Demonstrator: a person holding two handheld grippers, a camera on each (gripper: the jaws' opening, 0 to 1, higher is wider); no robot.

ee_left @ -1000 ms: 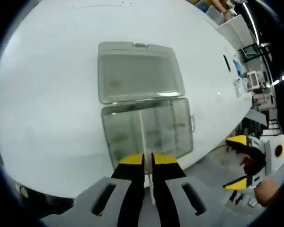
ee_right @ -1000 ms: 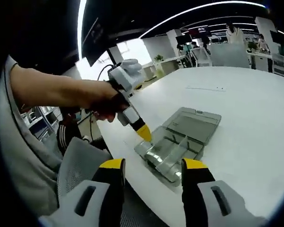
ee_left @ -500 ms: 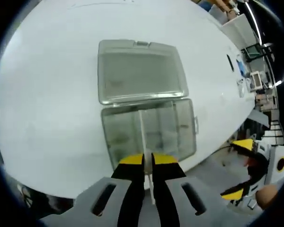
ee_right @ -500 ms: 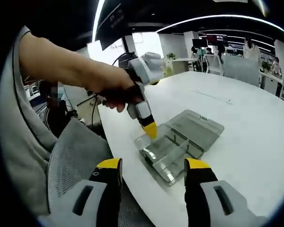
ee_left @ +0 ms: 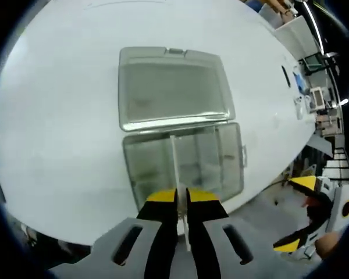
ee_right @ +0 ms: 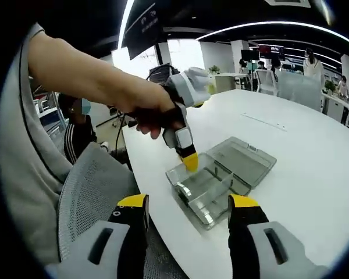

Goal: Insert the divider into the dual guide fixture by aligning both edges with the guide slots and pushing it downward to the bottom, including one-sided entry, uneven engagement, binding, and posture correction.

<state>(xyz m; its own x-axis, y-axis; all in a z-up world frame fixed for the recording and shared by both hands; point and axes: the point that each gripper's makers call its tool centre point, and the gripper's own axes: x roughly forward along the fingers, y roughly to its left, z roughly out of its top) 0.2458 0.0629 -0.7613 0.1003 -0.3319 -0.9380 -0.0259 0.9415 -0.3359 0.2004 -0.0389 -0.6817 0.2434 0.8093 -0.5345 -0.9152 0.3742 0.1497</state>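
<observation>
A clear plastic box (ee_left: 183, 165) lies on the white table (ee_left: 58, 116) with its lid (ee_left: 171, 87) folded open on the far side. My left gripper (ee_left: 182, 200) is shut on a thin pale divider (ee_left: 175, 160) that stands upright across the middle of the box. In the right gripper view the left gripper (ee_right: 189, 162), held by a person's hand, has its yellow tips at the near-left rim of the box (ee_right: 206, 192). My right gripper (ee_right: 188, 209) is open, holds nothing, and hangs off the table's edge, well short of the box. It also appears as the right gripper (ee_left: 305, 215).
A grey mesh chair (ee_right: 87, 197) sits just off the table edge under the person's arm (ee_right: 87, 81). Another person (ee_right: 75, 133) sits behind it. Desks, chairs and people fill the far office. Small items (ee_left: 296, 93) lie at the table's far right.
The left gripper keeps its hold on the divider in the box. The right gripper has drawn back and lower, away from the table edge, so the box looks a little smaller in its view.
</observation>
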